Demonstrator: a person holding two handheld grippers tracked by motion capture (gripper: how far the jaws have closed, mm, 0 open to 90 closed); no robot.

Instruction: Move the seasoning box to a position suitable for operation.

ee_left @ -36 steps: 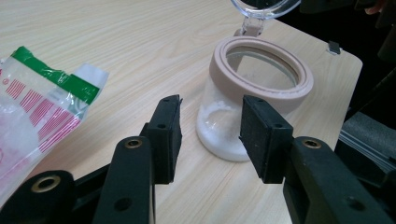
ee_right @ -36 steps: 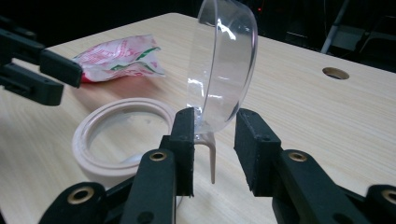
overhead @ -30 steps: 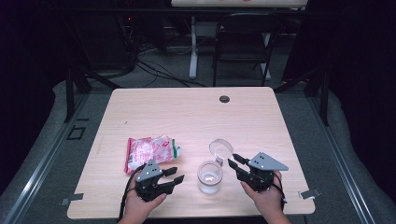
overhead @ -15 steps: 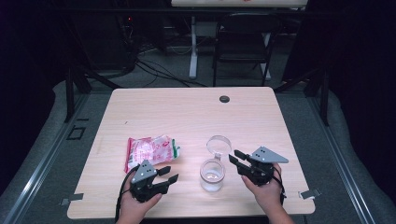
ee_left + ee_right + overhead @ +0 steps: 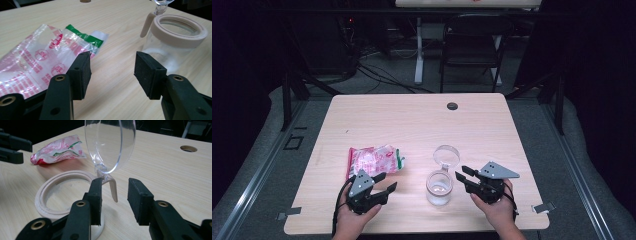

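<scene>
A clear glass jar (image 5: 438, 188) with a beige rim stands near the table's front edge, its hinged clear lid (image 5: 447, 155) flipped up and open. Left of it lies a red-and-white plastic bag (image 5: 373, 161) with a green strip. My left gripper (image 5: 384, 182) is open, just in front of the bag and left of the jar. In the left gripper view the gripper (image 5: 112, 72) has nothing between its pads; the bag (image 5: 42, 62) is beyond its left jaw, the jar (image 5: 175, 42) beyond its right. My right gripper (image 5: 462, 173) is open beside the jar's right. In the right gripper view it (image 5: 115, 192) points at the lid (image 5: 110, 145) hinge.
The wooden table (image 5: 412, 125) has a dark cable hole (image 5: 452, 106) near its far edge. A black chair (image 5: 472, 45) and cables lie on the floor beyond. The other gripper (image 5: 12, 147) appears at the far left of the right gripper view.
My left gripper has drawn slightly left, away from the jar. The right gripper has barely shifted. Jar, lid and bag have stayed in place.
</scene>
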